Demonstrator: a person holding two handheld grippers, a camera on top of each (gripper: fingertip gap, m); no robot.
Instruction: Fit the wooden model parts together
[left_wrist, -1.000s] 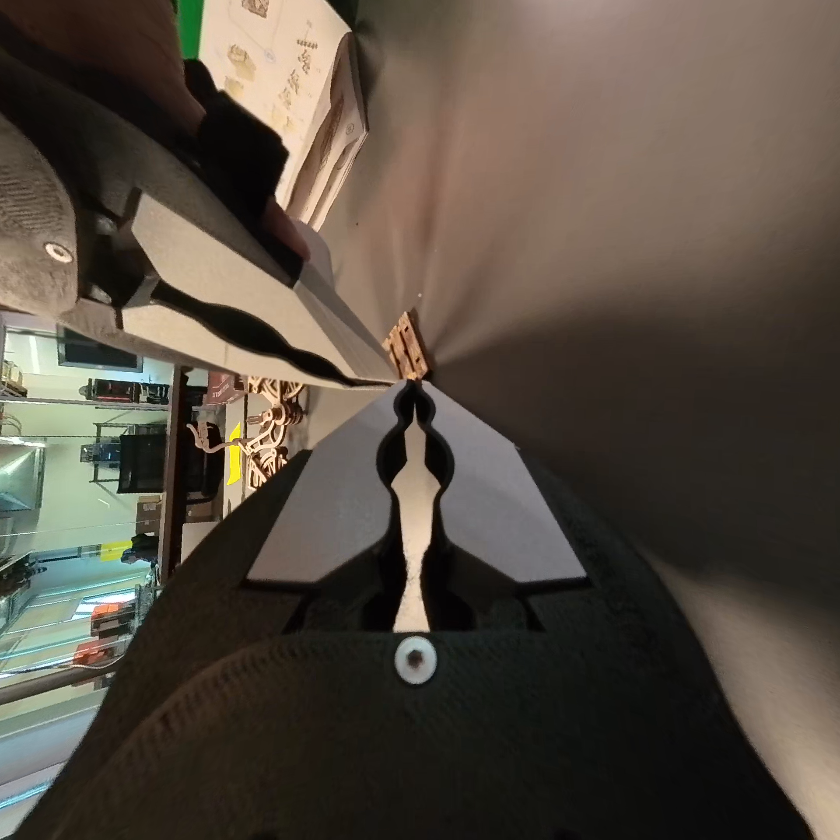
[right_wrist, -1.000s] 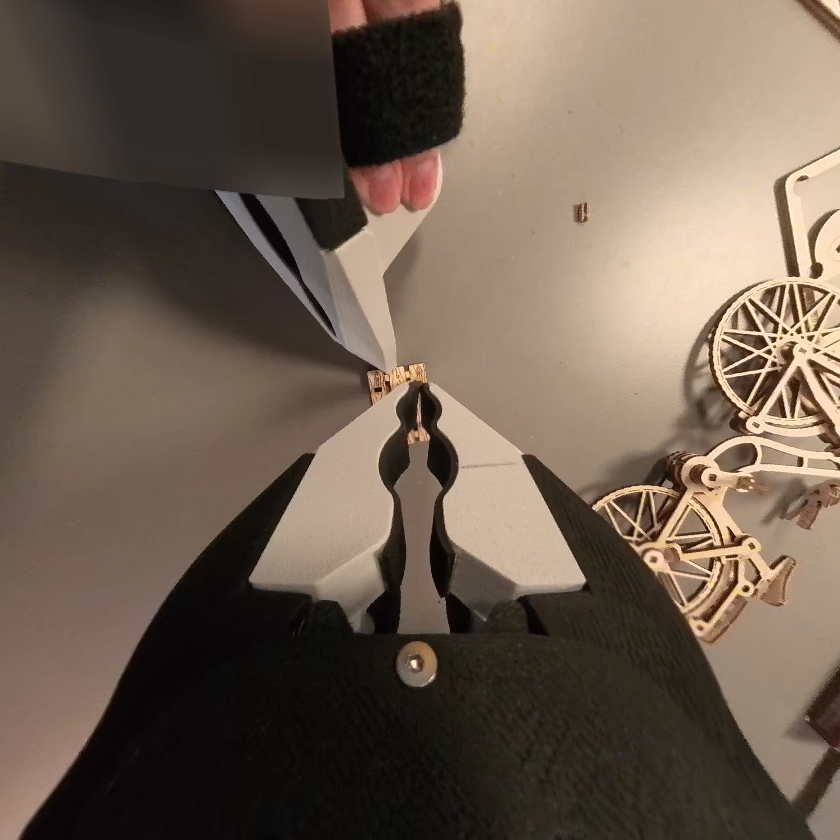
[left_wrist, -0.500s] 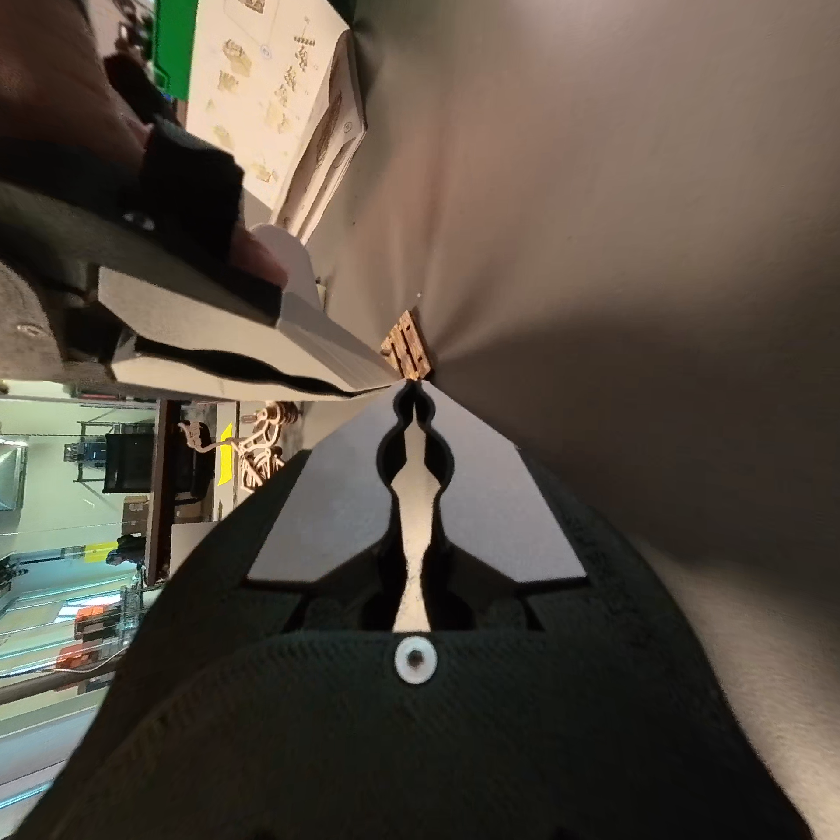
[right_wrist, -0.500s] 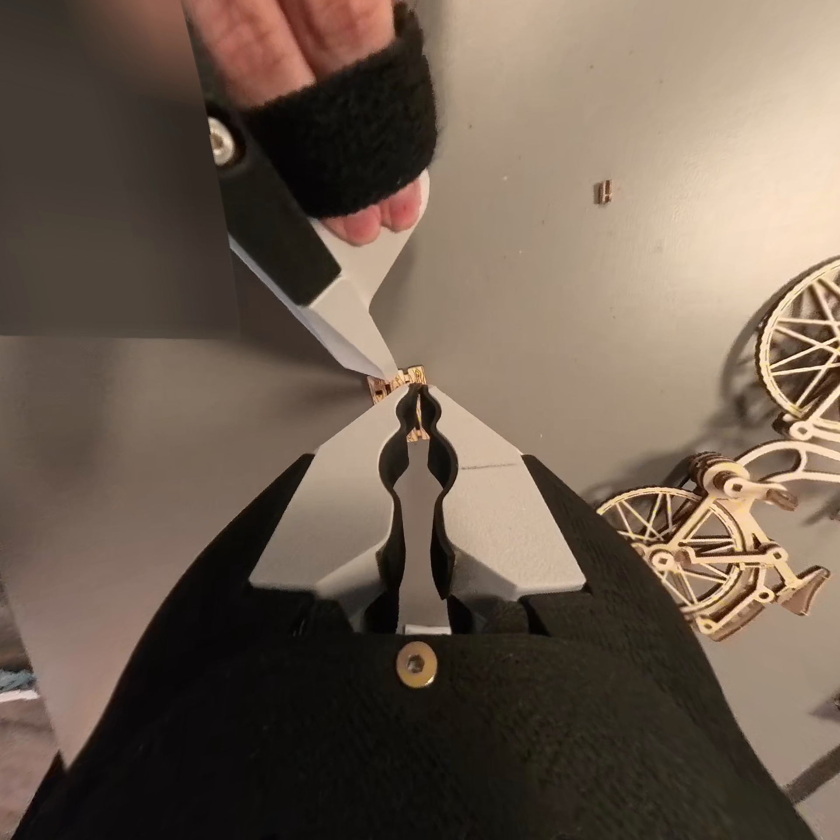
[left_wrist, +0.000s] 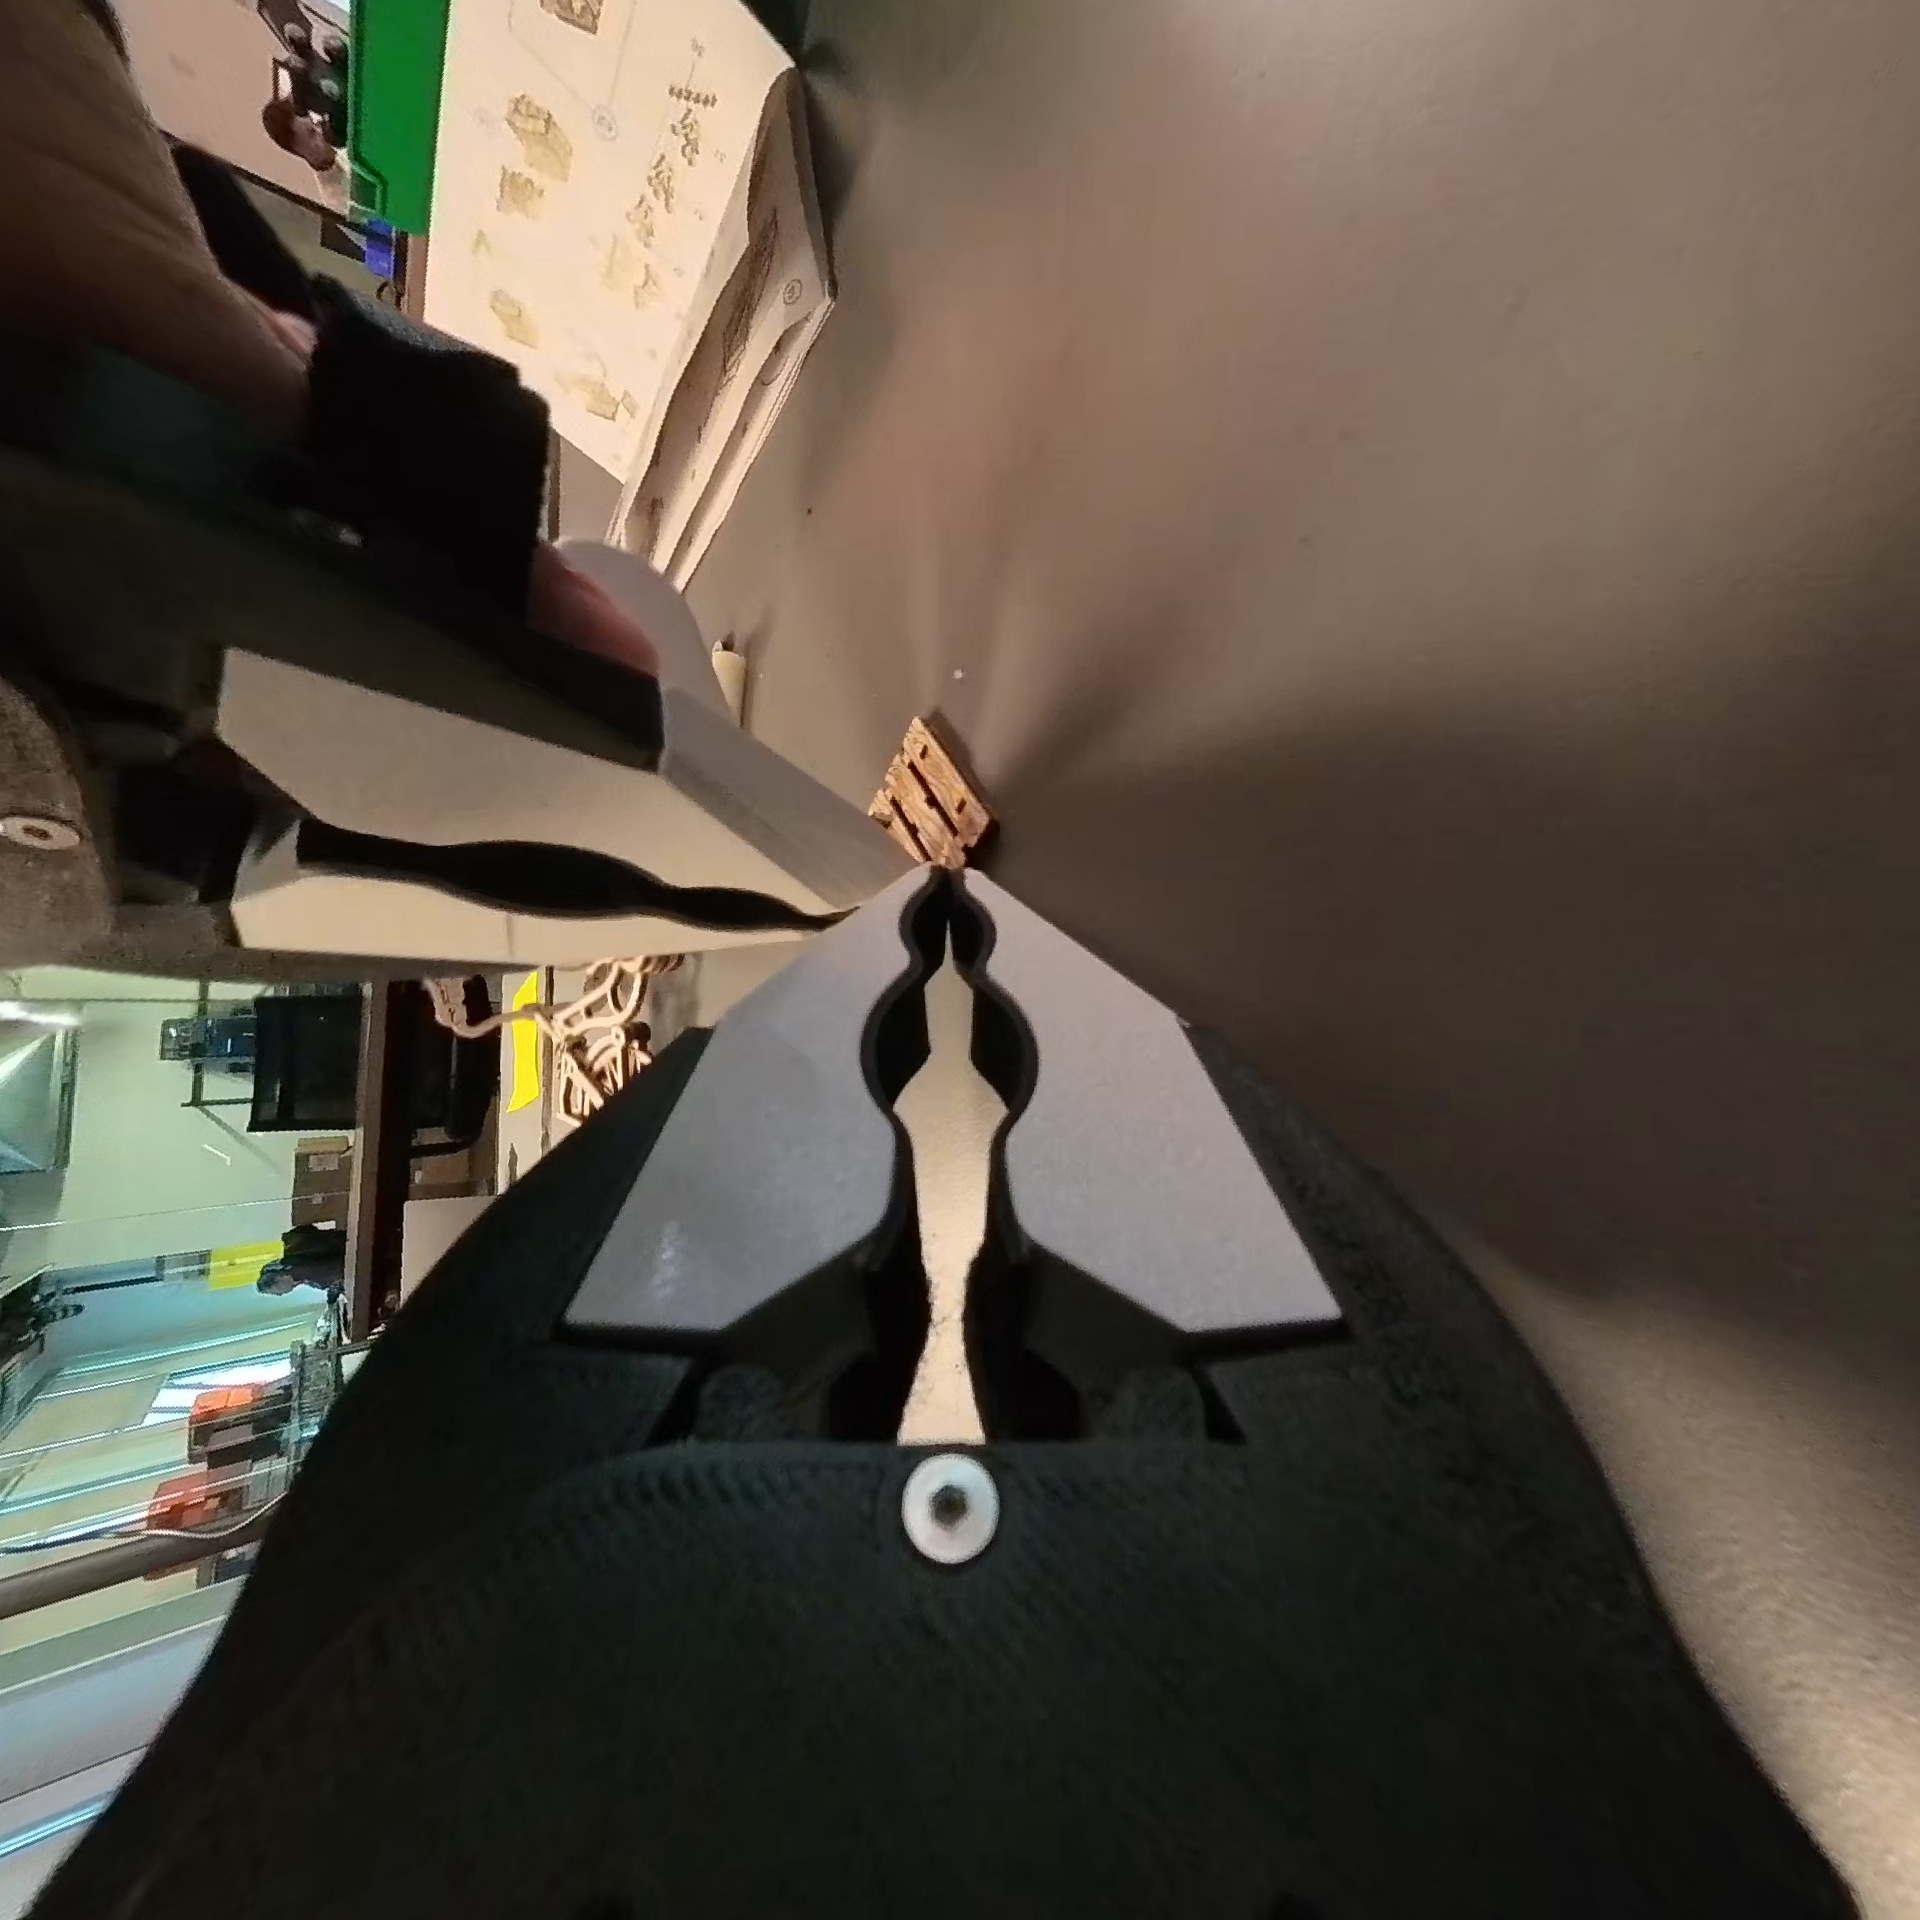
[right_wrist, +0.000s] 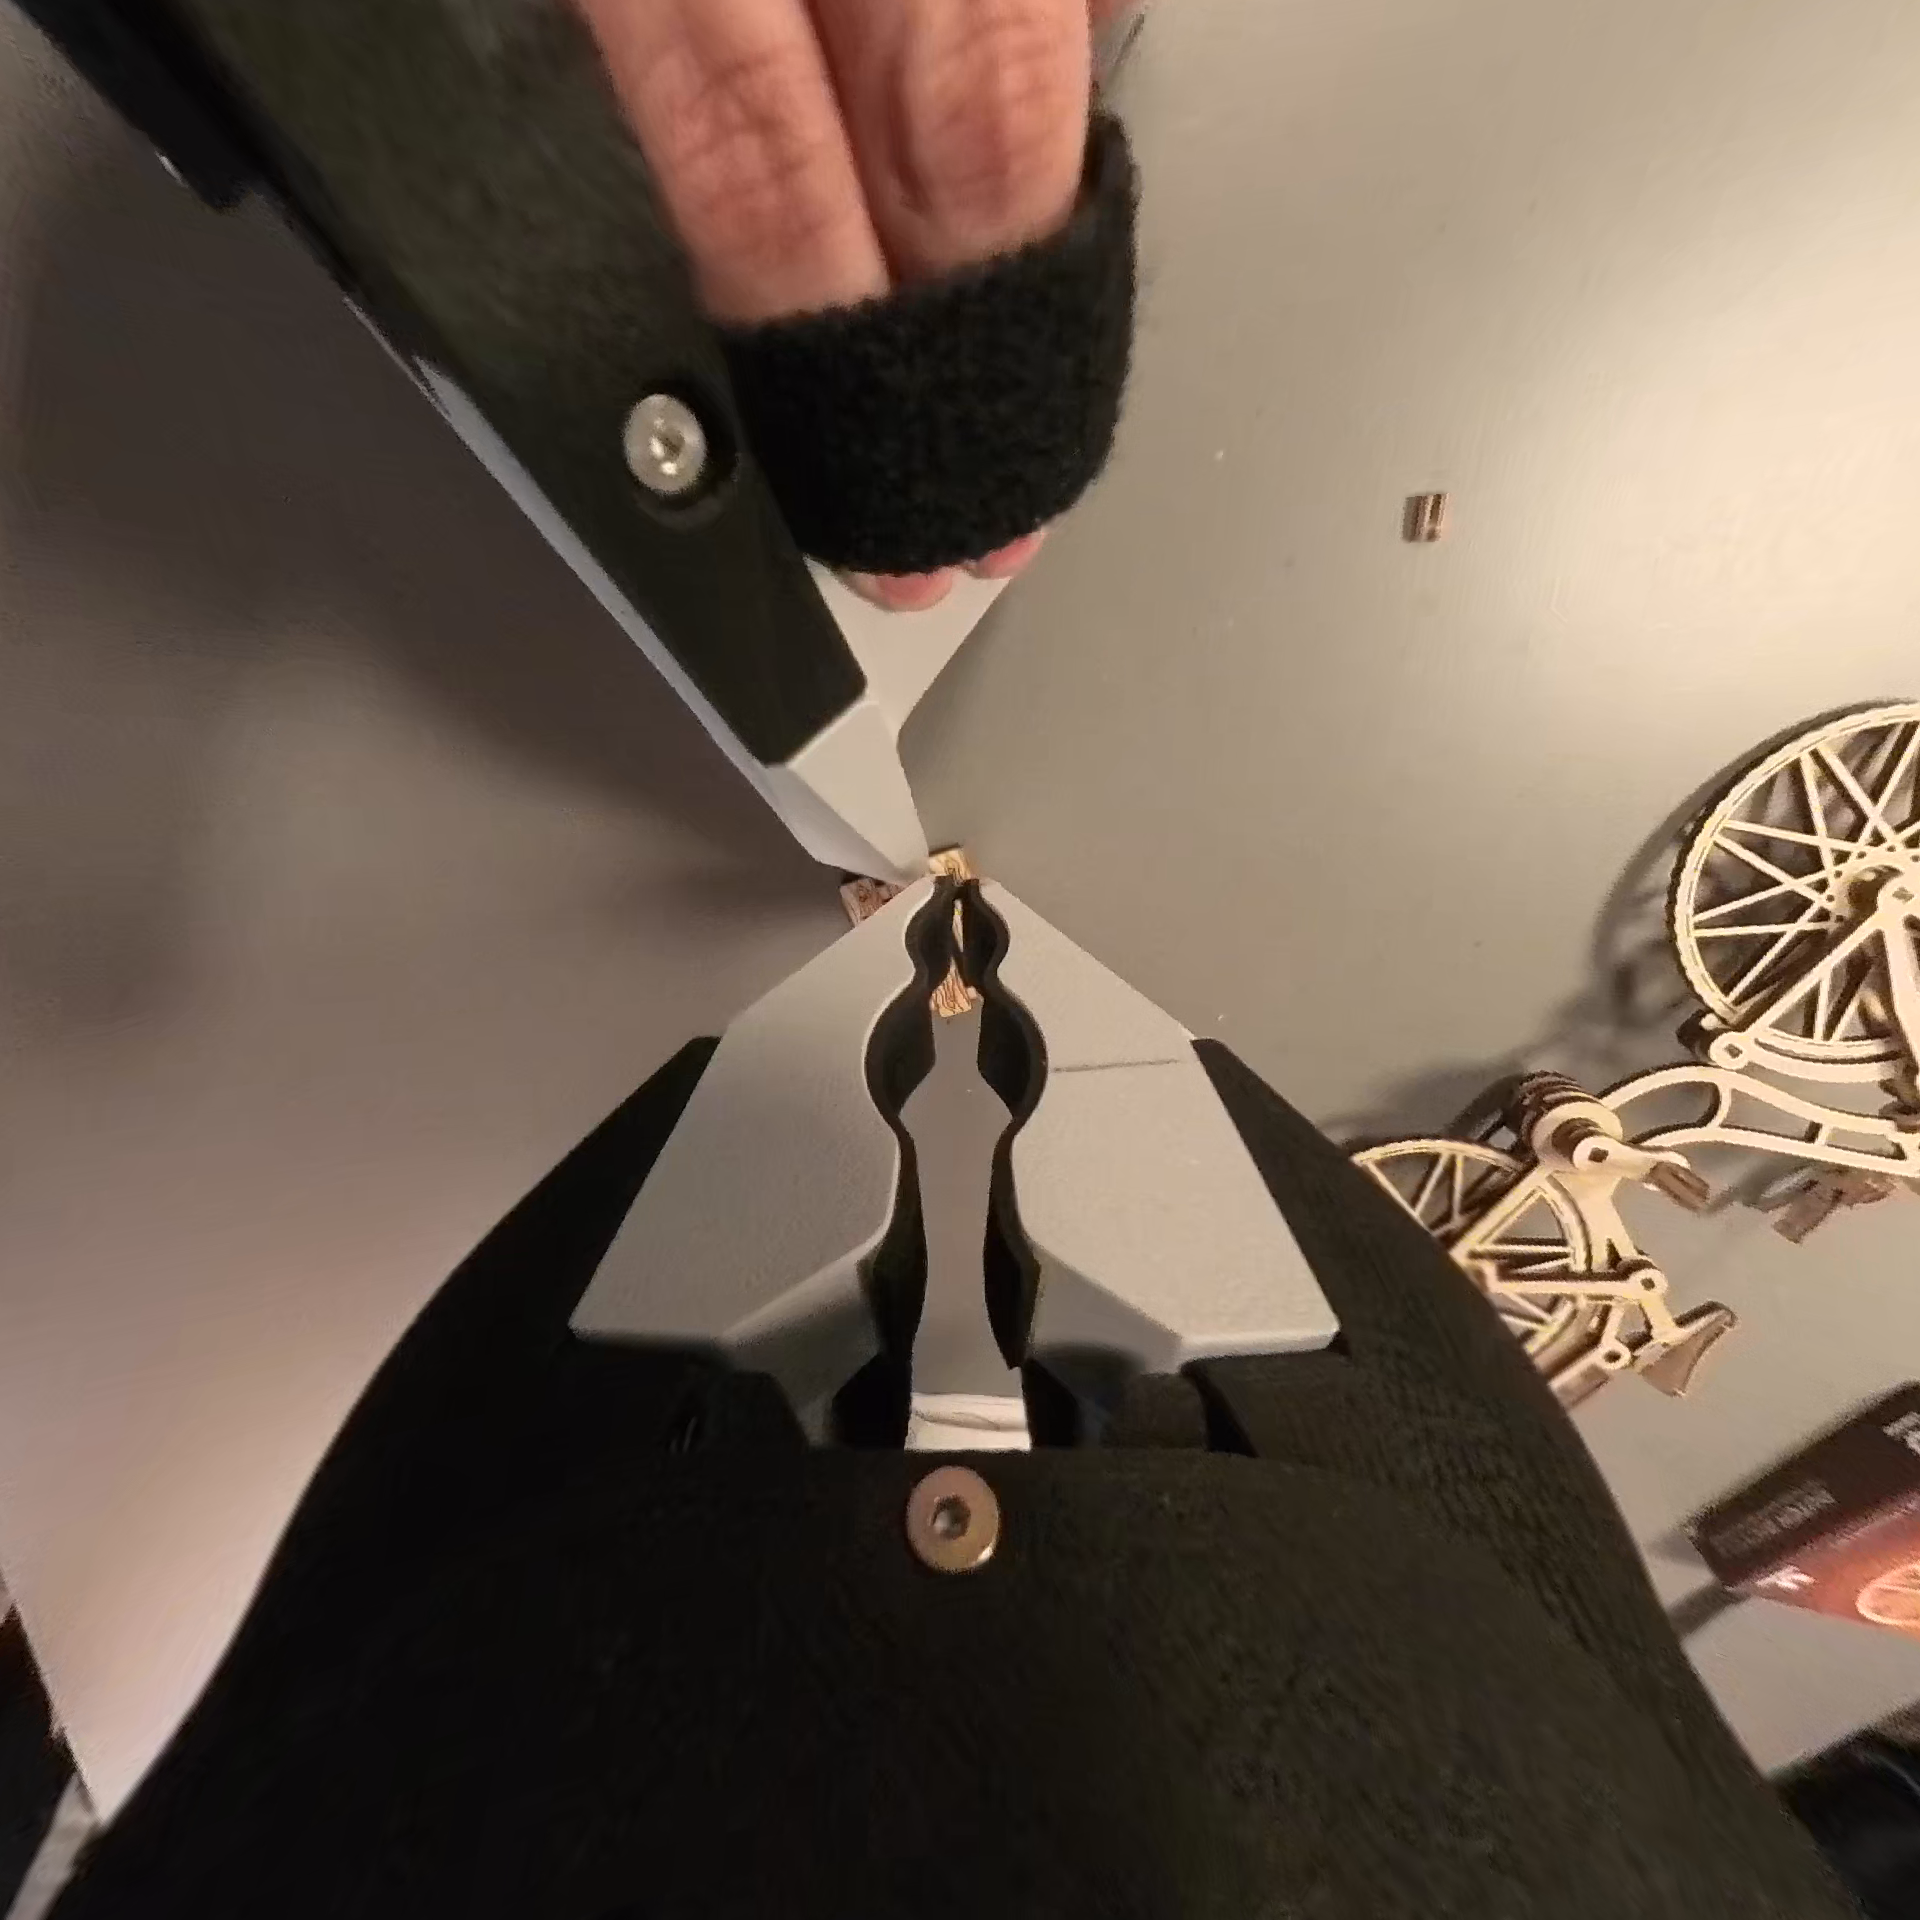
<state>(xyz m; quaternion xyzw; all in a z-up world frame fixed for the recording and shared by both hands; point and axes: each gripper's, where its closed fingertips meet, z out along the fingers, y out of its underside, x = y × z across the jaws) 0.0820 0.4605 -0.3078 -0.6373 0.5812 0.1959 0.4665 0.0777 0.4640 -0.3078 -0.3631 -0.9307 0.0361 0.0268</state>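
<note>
In the left wrist view my left gripper (left_wrist: 940, 881) is shut on a small slotted wooden block (left_wrist: 932, 795), held against the grey table. My right gripper (left_wrist: 868, 896) comes in from the left, its tip touching that block. In the right wrist view my right gripper (right_wrist: 951, 885) is shut on a thin wooden piece (right_wrist: 954, 1006) that shows between its jaws. The left gripper (right_wrist: 902, 854) comes down from the upper left, tip to tip with it. The wooden block (right_wrist: 860, 897) peeks out on both sides of the tips. A gloved hand (right_wrist: 914, 312) holds the left gripper.
A wooden bicycle model (right_wrist: 1558, 1195) lies on the table to the right, and a tiny wooden bit (right_wrist: 1421, 517) lies farther back. A dark box (right_wrist: 1818, 1538) sits at the lower right. An instruction booklet (left_wrist: 582, 208) and a stack of wooden sheets (left_wrist: 774, 301) lie at the table's far end. My left and right fingertips are right by each other. The tiny wooden bit (right_wrist: 1421, 517) is about 9 cm from my right fingertips.
The two gripper tips stay together at the wooden block. The left gripper and its hand have come nearer and steeper in the right wrist view, and the bicycle has shifted right there.
</note>
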